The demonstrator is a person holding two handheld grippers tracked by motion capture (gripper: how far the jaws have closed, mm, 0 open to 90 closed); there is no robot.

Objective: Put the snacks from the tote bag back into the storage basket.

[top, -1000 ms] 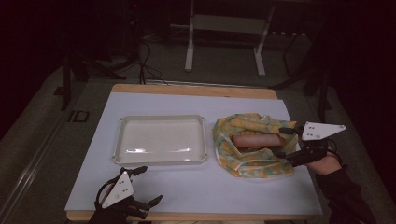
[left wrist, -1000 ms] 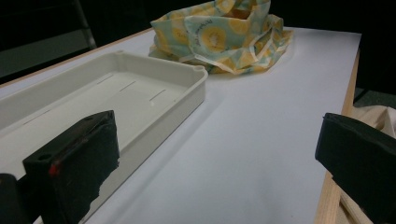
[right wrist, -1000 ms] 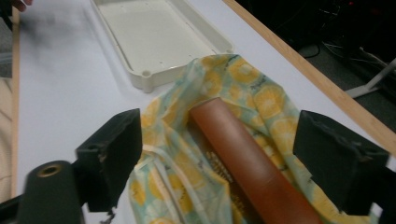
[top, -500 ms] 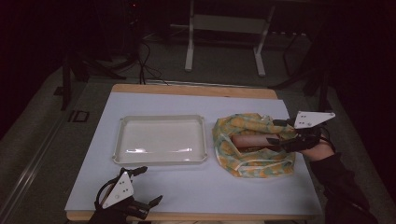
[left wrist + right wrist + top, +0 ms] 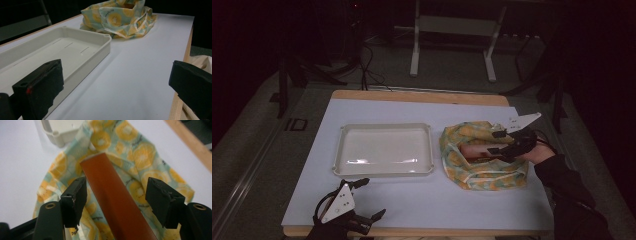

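A yellow lemon-print cloth bag (image 5: 482,172) lies crumpled on the right of the white table. A long reddish-brown bar (image 5: 472,151) rests in its opening. My right gripper (image 5: 494,142) hovers over the bag, open. In the right gripper view the bar (image 5: 112,195) runs between the spread jaws of that gripper (image 5: 117,200), touching neither, with the cloth (image 5: 147,155) beneath. My left gripper (image 5: 371,197) stands open near the table's front edge, nothing between its jaws. In the left gripper view that gripper (image 5: 115,82) looks across the table to the bag (image 5: 120,17).
A shallow white tray (image 5: 384,126) sits at the table's middle, left of the bag; its rim (image 5: 82,33) lies just ahead of the left gripper and its corner (image 5: 60,130) touches the cloth. The wooden table edge (image 5: 177,107) is close by. Stands and cables stand beyond the table.
My right gripper has moved left from the bag's right edge to over the bag, its jaws now astride the brown bar. The left gripper has stayed put.
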